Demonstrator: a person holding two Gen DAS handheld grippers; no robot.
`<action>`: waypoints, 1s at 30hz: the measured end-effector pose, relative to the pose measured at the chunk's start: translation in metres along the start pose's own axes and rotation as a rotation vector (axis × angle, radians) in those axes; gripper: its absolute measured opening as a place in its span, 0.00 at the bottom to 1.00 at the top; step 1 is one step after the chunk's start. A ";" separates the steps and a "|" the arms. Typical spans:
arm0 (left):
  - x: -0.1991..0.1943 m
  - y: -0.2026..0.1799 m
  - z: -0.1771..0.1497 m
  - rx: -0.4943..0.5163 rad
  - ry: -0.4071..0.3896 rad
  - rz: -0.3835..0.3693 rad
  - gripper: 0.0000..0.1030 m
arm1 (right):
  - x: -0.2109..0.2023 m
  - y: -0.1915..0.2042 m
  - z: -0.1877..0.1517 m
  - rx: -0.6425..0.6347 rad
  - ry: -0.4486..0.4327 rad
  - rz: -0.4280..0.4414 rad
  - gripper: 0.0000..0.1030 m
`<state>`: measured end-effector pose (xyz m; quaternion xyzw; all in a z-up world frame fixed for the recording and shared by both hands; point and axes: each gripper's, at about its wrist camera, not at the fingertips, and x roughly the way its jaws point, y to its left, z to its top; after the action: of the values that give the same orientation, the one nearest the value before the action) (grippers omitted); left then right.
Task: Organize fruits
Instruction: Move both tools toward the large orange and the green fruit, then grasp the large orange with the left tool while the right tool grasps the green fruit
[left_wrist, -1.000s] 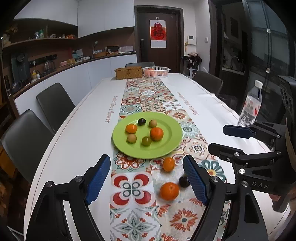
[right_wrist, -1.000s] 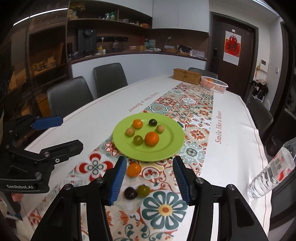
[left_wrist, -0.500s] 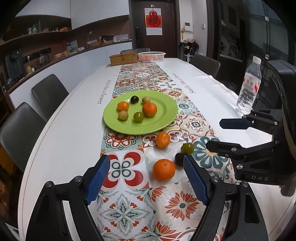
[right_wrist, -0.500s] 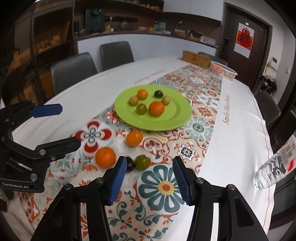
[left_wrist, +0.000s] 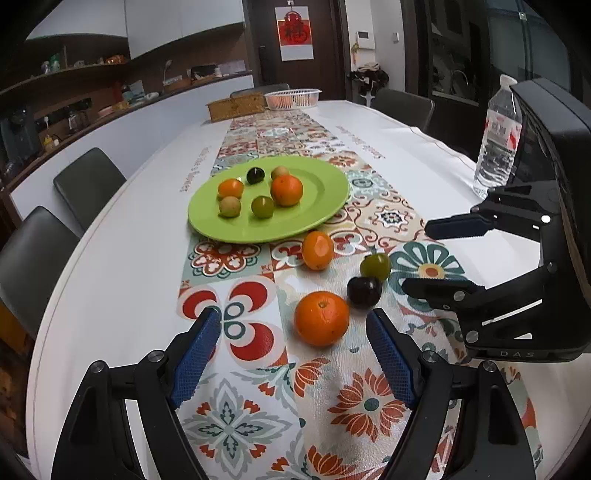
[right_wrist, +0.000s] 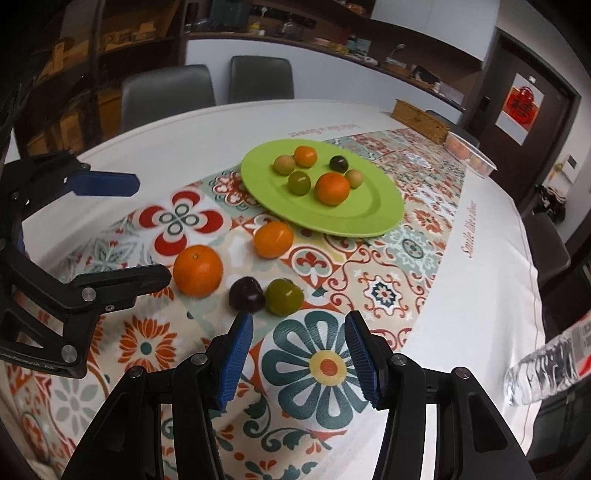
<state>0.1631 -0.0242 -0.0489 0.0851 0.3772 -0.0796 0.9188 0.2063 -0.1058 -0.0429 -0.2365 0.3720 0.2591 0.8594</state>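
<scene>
**— What do you have on your screens, biggest thing first?**

**—** I see the long white table (left_wrist: 122, 236) with a patterned runner (left_wrist: 258, 391) down its middle. On the runner sits the green plate (left_wrist: 314, 206), holding six small fruits: two orange, two tan, one green, one dark. A water bottle (left_wrist: 496, 144) stands at the table's right edge, well apart from the plate.

**— And your tools?**

**—** My left gripper (left_wrist: 295, 350) is spread wide with nothing between its blue pads. My right gripper (right_wrist: 299, 352) is also spread wide and empty.

**— Where's the loose fruit?**

**—** All on the runner, on my side of the plate. The big orange (left_wrist: 321, 318) lies just ahead of my left gripper, roughly in line with its gap. A smaller orange (left_wrist: 317, 250) rests near the plate's rim. The green fruit (right_wrist: 283, 296) and the dark plum (right_wrist: 246, 294) touch each other, directly ahead of my right gripper's left pad.
</scene>
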 end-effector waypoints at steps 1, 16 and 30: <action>0.003 -0.001 -0.001 0.005 0.006 -0.002 0.79 | 0.002 0.000 0.000 -0.007 -0.001 0.000 0.51; 0.026 -0.005 0.001 0.011 0.047 -0.035 0.73 | 0.028 -0.002 -0.001 -0.068 0.018 0.031 0.51; 0.042 -0.003 0.008 -0.029 0.091 -0.125 0.38 | 0.037 -0.007 0.008 -0.073 0.008 0.063 0.43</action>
<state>0.1974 -0.0318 -0.0732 0.0517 0.4244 -0.1275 0.8949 0.2367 -0.0962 -0.0650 -0.2568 0.3732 0.2982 0.8401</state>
